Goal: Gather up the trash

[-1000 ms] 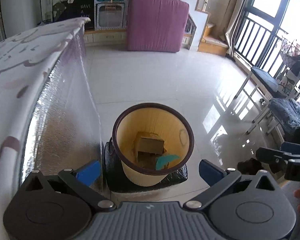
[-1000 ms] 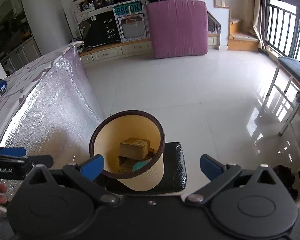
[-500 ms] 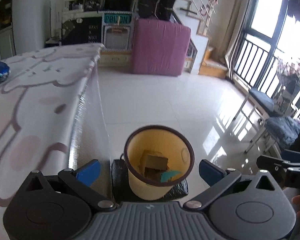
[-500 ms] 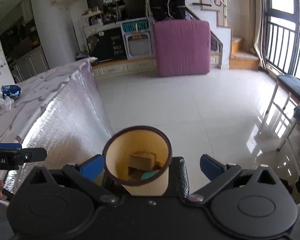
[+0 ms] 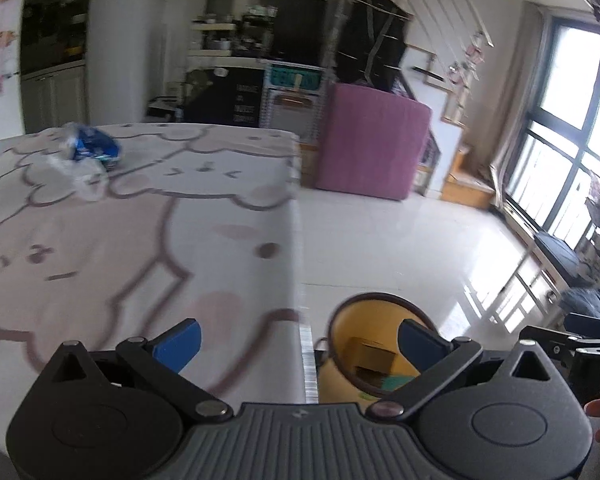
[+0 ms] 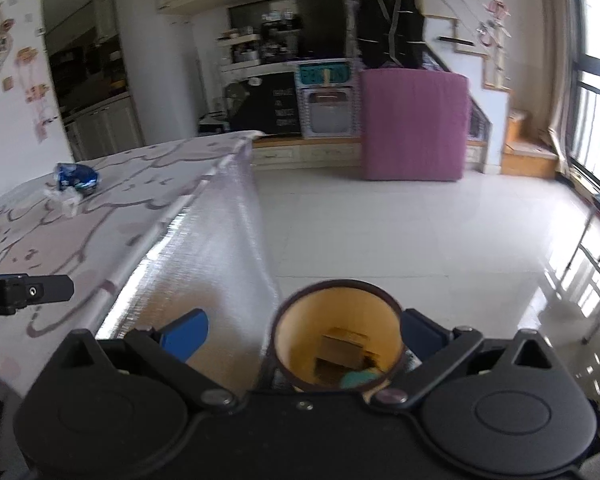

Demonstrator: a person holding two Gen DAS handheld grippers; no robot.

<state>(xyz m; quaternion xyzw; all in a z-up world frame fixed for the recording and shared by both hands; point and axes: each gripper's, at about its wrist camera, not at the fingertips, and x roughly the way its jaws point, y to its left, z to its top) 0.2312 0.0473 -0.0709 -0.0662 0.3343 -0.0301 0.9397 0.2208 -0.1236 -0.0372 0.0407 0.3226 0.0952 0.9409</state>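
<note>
We have lifted both claws from the bin [image 5: 374,344] toward the bench [image 5: 140,216]; left claw [image 5: 298,338] and right claw [image 6: 304,332] are spread, empty. The blue wrapper [image 5: 96,148] (next trash) lies far ahead-left.

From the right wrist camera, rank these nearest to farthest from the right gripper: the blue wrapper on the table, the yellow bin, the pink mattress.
From the right gripper:
1. Yellow bin, on the floor between the open fingers.
2. Blue wrapper, far left on the table.
3. Pink mattress, upright against the back wall, right of centre.
</note>
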